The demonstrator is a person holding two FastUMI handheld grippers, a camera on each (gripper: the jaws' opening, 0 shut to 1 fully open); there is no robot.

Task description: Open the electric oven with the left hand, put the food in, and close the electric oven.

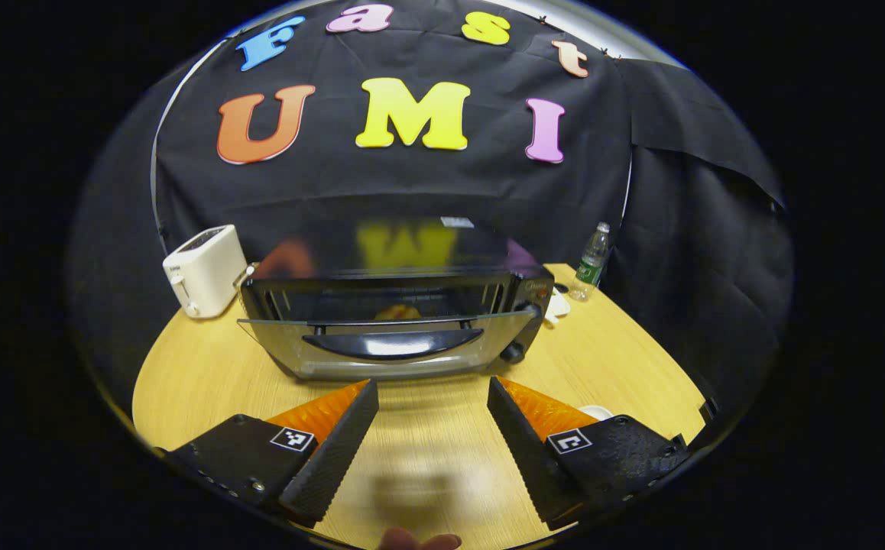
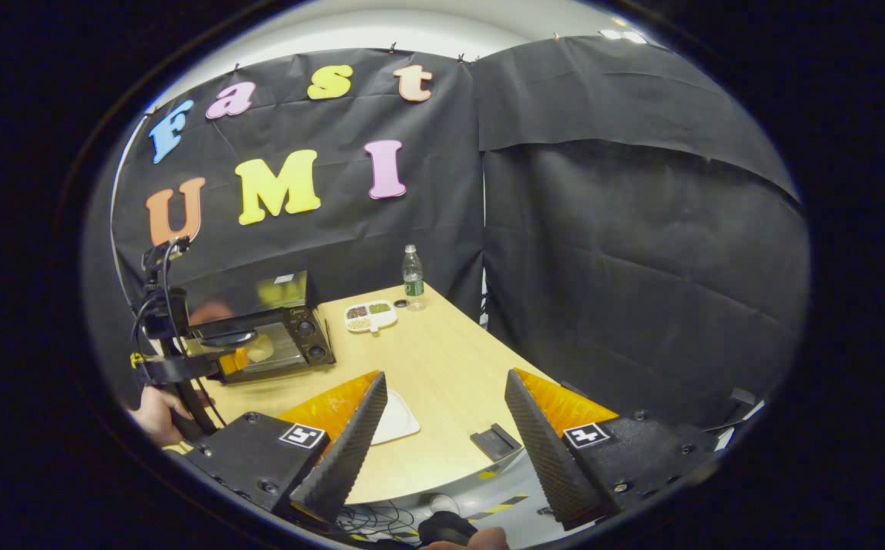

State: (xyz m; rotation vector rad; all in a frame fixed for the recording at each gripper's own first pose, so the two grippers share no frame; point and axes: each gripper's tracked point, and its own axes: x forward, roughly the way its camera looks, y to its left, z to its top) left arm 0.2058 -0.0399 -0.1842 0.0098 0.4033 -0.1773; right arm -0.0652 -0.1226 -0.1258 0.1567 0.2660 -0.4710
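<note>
1. Left tongs (image 1: 431,397): released, hovering before the electric oven (image 1: 393,317) on the counter (image 1: 198,367).
2. Oven door (image 1: 389,344): partly ajar; food (image 1: 398,312) inside.
3. Right tongs (image 2: 442,405): released, over the counter's edge.

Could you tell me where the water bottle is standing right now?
In the left gripper view the water bottle stands upright at the table's far right edge, just right of the electric oven, against the black cloth wall.
</note>
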